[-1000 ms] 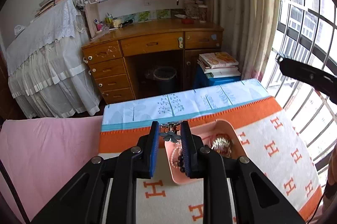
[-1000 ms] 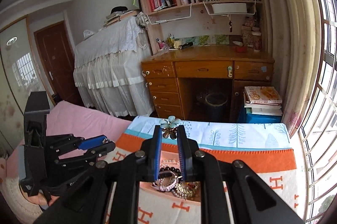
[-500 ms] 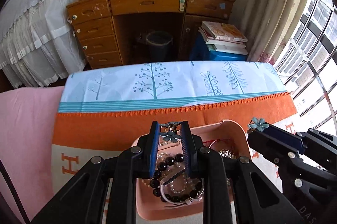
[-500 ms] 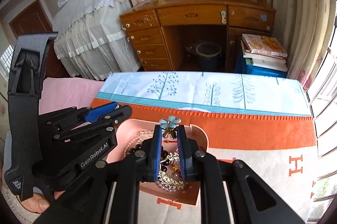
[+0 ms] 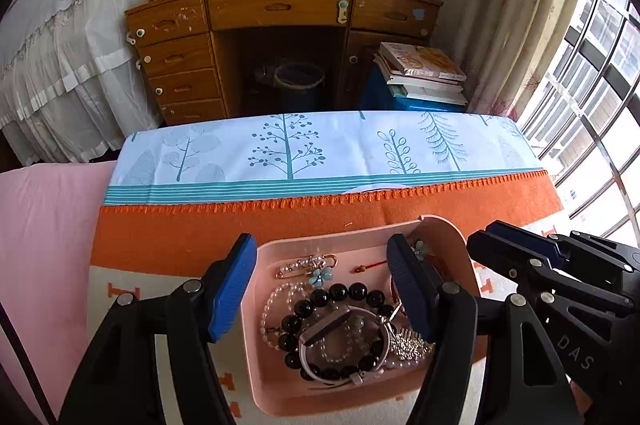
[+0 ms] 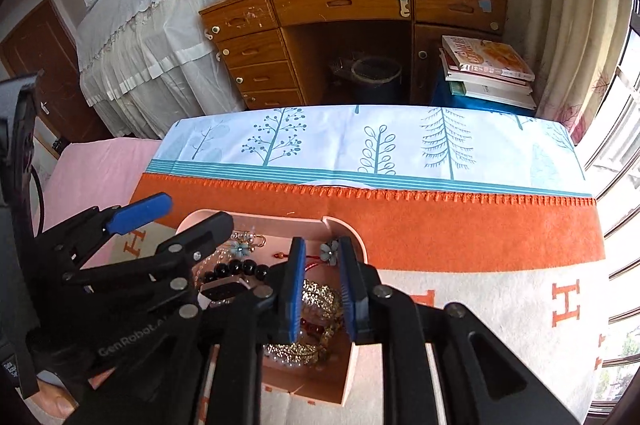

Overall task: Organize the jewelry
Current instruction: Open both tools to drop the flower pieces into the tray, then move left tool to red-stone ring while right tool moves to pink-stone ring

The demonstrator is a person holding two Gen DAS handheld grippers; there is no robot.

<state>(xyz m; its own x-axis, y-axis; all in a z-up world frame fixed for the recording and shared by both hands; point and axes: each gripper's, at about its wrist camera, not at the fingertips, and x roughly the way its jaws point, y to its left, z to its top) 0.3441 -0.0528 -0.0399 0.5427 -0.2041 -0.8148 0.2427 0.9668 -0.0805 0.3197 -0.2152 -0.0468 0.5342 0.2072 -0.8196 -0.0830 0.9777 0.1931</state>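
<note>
My left gripper (image 5: 320,281) has just sprung open, flower pin (image 5: 316,271) dropped in the pink tray (image 5: 280,397). Right gripper (image 6: 320,289) pinches a flower charm (image 6: 330,251) by the tray's far rim; releasing there risks spilling outside.

Tray (image 5: 256,353): we see it pink, lower centre, holding jewelry.
Flower pin (image 5: 318,275): we see it flat at the tray's far end.
Black bead bracelet (image 5: 340,292): coiled mid-tray.
</note>
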